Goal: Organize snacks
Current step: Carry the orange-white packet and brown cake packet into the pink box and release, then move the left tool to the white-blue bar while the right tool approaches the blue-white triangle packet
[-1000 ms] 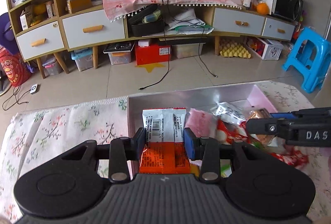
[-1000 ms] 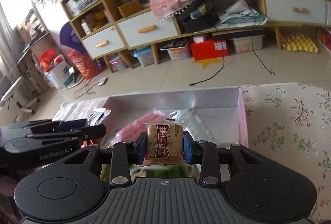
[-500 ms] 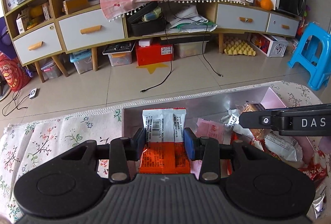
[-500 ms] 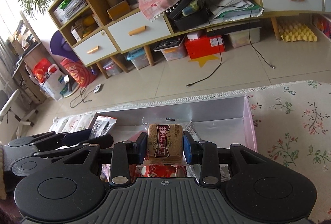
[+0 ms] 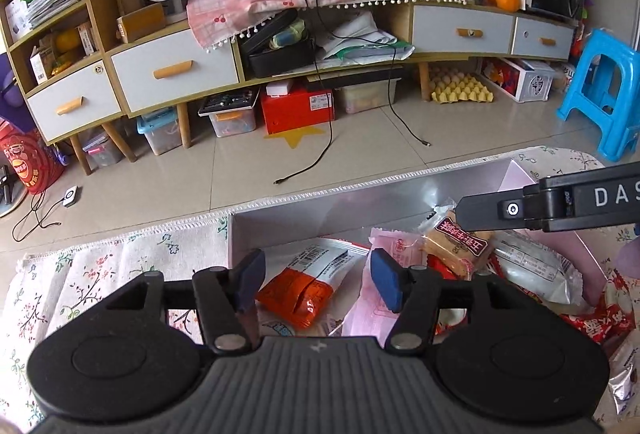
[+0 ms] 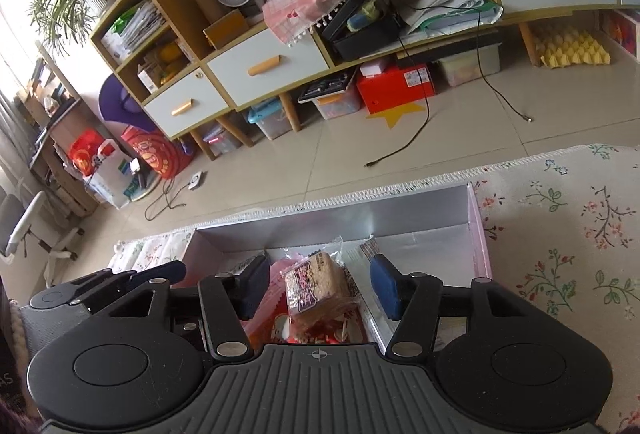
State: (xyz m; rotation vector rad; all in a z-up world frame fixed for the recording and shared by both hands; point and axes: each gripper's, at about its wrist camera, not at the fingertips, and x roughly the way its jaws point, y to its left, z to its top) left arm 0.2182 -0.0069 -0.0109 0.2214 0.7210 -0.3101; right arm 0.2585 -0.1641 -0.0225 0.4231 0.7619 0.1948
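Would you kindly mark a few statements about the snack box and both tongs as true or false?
1. The left tongs clamp the orange-and-white packet. False: their jaws have just been opening, and the packet lies loose in the box.
2. The brown biscuit packet lies between the right tongs' open pads. True; these jaws have also just been opening.
3. The box sits on a floral tablecloth. True.
4. The box is empty apart from the biscuit packet. False: several packets lie in it, among them a pink packet.
5. A blue stool stands on the floor. True.
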